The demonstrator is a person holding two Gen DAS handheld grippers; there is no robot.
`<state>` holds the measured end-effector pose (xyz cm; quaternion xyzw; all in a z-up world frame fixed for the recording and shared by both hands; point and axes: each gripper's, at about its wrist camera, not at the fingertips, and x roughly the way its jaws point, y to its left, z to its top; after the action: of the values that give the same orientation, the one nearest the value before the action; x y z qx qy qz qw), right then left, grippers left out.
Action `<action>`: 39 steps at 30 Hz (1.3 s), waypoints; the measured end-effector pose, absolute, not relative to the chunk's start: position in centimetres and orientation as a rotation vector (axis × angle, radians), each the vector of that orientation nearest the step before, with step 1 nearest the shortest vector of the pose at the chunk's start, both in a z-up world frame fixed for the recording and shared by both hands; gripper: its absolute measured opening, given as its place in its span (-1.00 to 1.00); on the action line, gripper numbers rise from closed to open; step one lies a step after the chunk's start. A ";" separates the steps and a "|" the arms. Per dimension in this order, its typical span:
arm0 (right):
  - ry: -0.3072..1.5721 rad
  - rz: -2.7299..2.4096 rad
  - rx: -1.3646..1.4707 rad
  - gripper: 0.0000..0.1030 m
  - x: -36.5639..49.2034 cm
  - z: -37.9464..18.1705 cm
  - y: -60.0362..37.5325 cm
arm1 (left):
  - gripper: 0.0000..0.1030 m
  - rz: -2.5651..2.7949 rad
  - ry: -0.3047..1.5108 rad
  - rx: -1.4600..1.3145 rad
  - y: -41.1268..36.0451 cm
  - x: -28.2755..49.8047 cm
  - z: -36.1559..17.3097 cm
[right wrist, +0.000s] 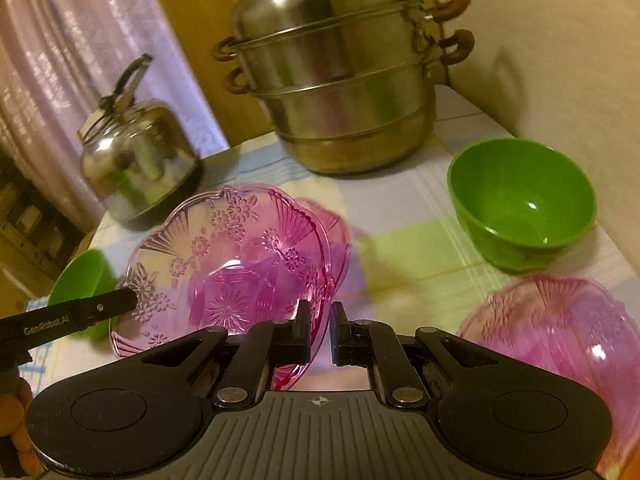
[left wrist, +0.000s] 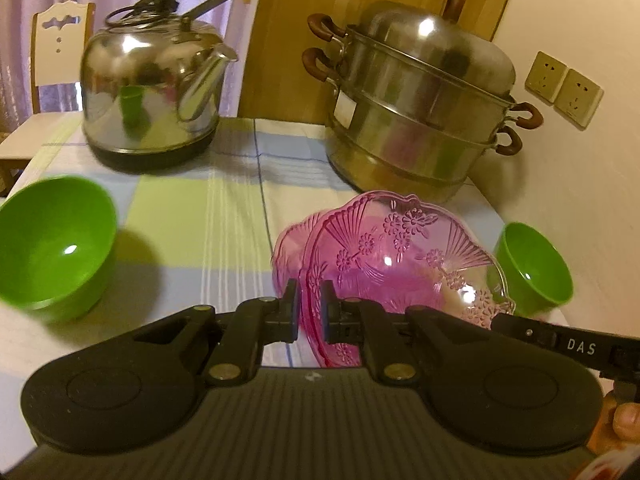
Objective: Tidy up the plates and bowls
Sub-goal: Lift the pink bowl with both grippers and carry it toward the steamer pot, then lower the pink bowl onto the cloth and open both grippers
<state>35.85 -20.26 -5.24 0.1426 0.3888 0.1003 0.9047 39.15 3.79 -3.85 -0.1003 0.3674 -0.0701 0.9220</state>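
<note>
A pink glass dish with a flower pattern (left wrist: 400,248) (right wrist: 224,264) hangs tilted over the checked tablecloth, held at opposite rims. My left gripper (left wrist: 310,312) is shut on its near rim in the left wrist view. On the other rim my right gripper (right wrist: 320,332) is shut. A second pink dish (right wrist: 334,216) shows just behind the held one. Another pink dish (right wrist: 560,340) lies at the lower right of the right wrist view. Two green bowls stand upright on the cloth: one (left wrist: 56,244) (right wrist: 80,276) on the left, one (left wrist: 532,268) (right wrist: 520,204) on the right.
A steel kettle (left wrist: 152,80) (right wrist: 136,160) stands at the back left and a stacked steel steamer pot (left wrist: 420,92) (right wrist: 340,80) at the back right. A wall with sockets (left wrist: 564,88) borders the table's right side. A white chair (left wrist: 56,52) stands beyond the left edge.
</note>
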 end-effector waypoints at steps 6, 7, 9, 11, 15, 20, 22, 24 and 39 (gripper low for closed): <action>0.810 0.198 0.309 -0.83 40.1 -6.4 -20.6 | -0.84 -0.125 0.765 -0.198 3.6 42.5 -5.5; 0.809 0.196 0.306 -0.83 40.6 -6.6 -20.4 | -0.84 -0.121 0.769 -0.203 3.7 42.9 -5.8; 0.810 0.192 0.297 -0.83 41.6 -7.0 -20.1 | -0.83 -0.112 0.777 -0.208 3.9 43.6 -6.5; 0.813 0.193 0.278 -0.83 42.4 -7.4 -19.7 | -0.83 -0.104 0.784 -0.207 4.2 44.1 -7.1; 0.829 0.191 0.265 -0.83 43.5 -8.6 -19.2 | -0.83 -0.097 0.802 -0.207 4.3 44.6 -8.3; 0.833 0.183 0.231 -0.83 44.0 -9.3 -18.8 | -0.83 -0.096 0.809 -0.203 4.1 45.0 -8.9; 0.836 0.182 0.230 -0.83 44.0 -9.5 -18.9 | -0.83 -0.098 0.812 -0.218 4.1 45.2 -9.1; 0.838 0.178 0.232 -0.83 44.1 -9.8 -19.0 | -0.83 -0.103 0.812 -0.221 4.0 45.4 -9.2; 0.839 0.181 0.243 -0.82 44.5 -10.5 -19.3 | -0.29 -0.117 0.801 -0.206 3.5 45.8 -9.7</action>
<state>44.51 -19.32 -10.50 0.1174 0.4059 0.0874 0.9021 45.82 3.55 -9.72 -0.1000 0.3888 -0.0570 0.9141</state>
